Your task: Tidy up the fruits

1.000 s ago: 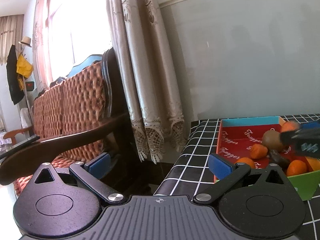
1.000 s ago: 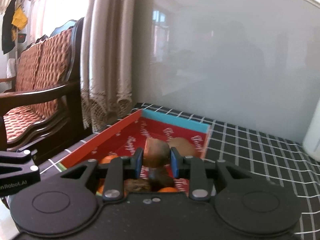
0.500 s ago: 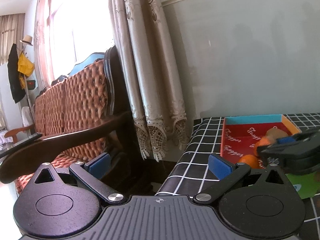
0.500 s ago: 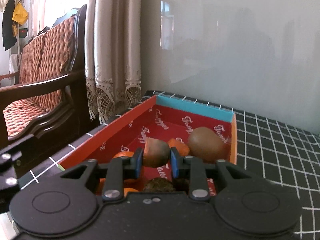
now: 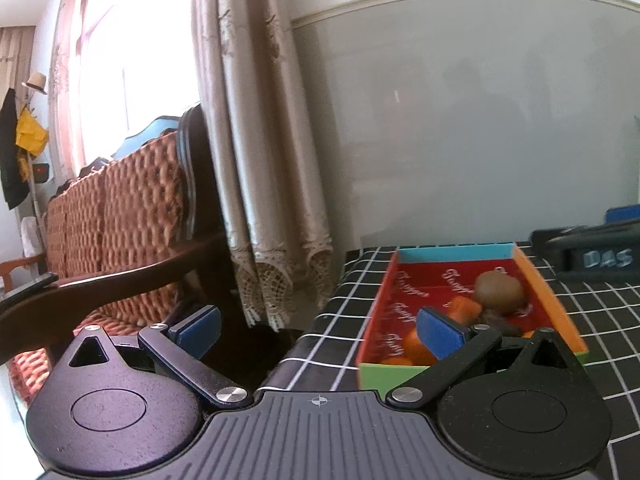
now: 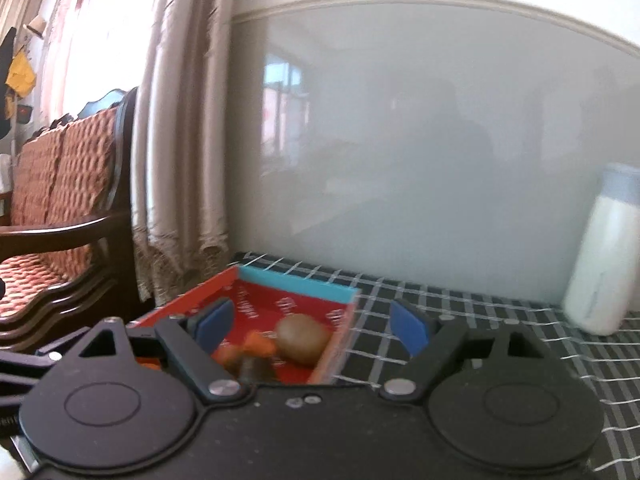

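The right gripper [image 6: 314, 322] has just been opening; its blue-padded jaws now stand wide with nothing pressed between them. Past them, the shallow red cardboard tray with a blue end wall [image 6: 298, 286] lies on the black grid-patterned tablecloth [image 6: 500, 320]. A brown kiwi [image 6: 302, 340] rests inside at the tray's 2 o'clock corner, small orange tangerines [image 6: 260, 346] just beside it at 9 o'clock. The left gripper [image 5: 318, 326] also gapes wide and empty, its right pad over the tray's near end.

Right tool [image 6: 310, 326] just opened above blurred, probably kiwi [image 6: 303, 339].
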